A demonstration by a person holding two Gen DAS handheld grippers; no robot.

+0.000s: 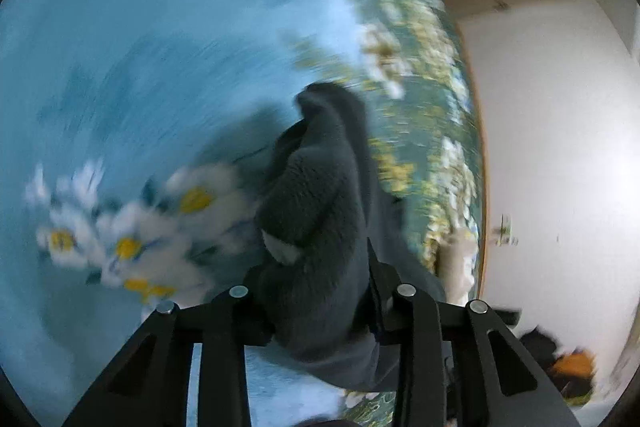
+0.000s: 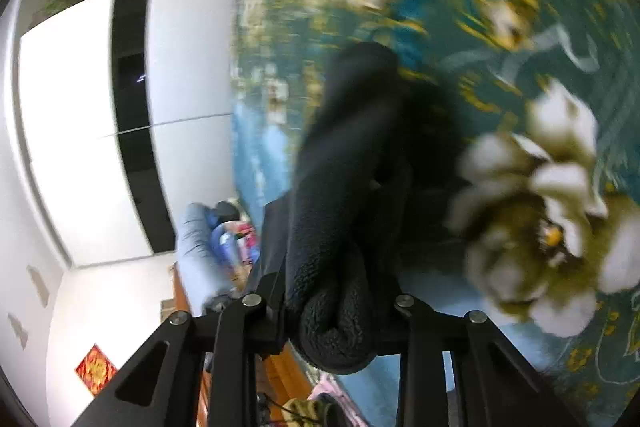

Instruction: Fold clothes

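Two grippers, one garment, both ends taken up.

Item: dark fleece garment (image 1: 320,219), grey-black, thick pile, bunched into a rope-like bundle. Location: clamped in both grippers and lifted off the bedspread (image 1: 120,47), which lies beyond and below the fingers in each view. Background heavily smeared in both views, so the grippers are judged to be in motion.

Left gripper (image 1: 320,311): jaws closed down on a thick wad of the garment; cloth fills the whole gap between the fingers and spills out ahead and slightly to the right of them. A small pale patch, perhaps a label, shows on the fleece just ahead of the left finger.

Right gripper (image 2: 332,311): jaws likewise pinched onto a rolled edge of the garment (image 2: 352,187); the roll bulges back toward the camera between the fingers, and the rest runs straight forward away from the tips.

Key relation: in each view the bundle's long axis runs forward along the fingers, not across them. Neither gripper is visible to the other, so how far apart they are, and whether the cloth between them is slack or taut, cannot be told.

Judgement: garment is still gathered, not spread; the fold proper appears not yet begun. The next move probably calls for drawing the two grippers apart so the cloth opens flat over the bedspread (image 2: 520,27).

Risk: fleece is bulky, and a thick wad may slip unevenly.
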